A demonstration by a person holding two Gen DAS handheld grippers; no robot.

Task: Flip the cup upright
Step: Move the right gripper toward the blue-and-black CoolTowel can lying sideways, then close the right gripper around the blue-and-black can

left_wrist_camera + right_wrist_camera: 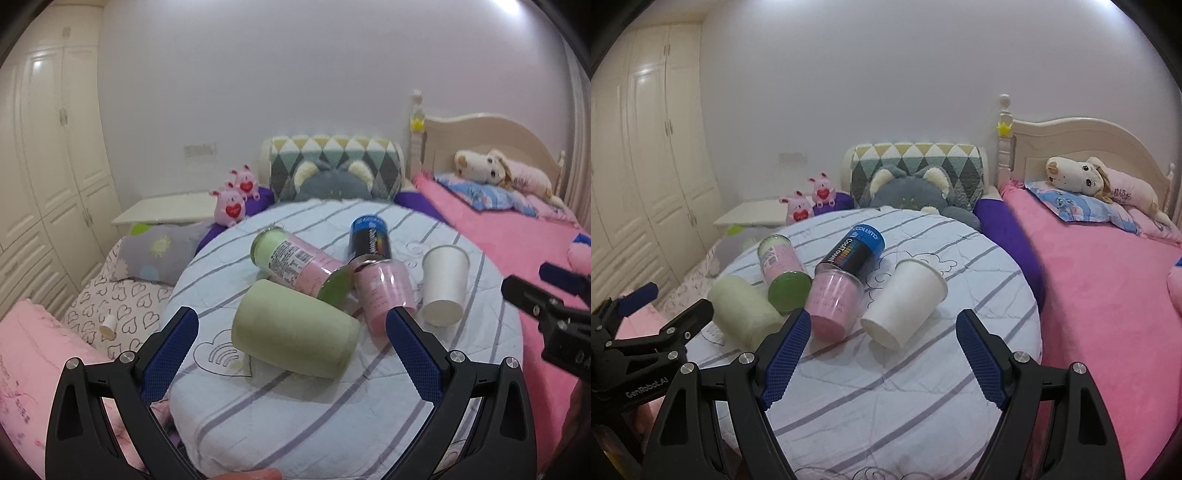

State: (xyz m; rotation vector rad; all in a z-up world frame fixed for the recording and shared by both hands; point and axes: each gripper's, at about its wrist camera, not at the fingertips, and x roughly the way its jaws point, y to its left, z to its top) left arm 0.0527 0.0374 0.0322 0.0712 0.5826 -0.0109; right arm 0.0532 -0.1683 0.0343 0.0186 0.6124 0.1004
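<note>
Lying on its side on the round white cushion with grey stripes (923, 387), the white paper cup (905, 302) has its open mouth toward 1 o'clock and its flat bottom toward 7 o'clock in the right wrist view. The right gripper (882, 354) hangs just in front of the cup with its blue pads spread wide, holding nothing and not touching the cup. The left gripper (291, 354) is wide too and empty, and the pale green fuzzy roll (295, 328) lies between its pads, but I cannot tell if they touch it. At 9 o'clock from the cup, just beside it, lies a clear jar with pink stuff inside (834, 306). The black can with a blue end (855, 251) lies at 11 o'clock from the cup. A pink jar with a green lid (783, 273) lies farther off at 9 o'clock. Two small pink plush pigs (809, 201) sit at the far edge, and a pink blanket (1108, 314) covers the bed at 3 o'clock.
</note>
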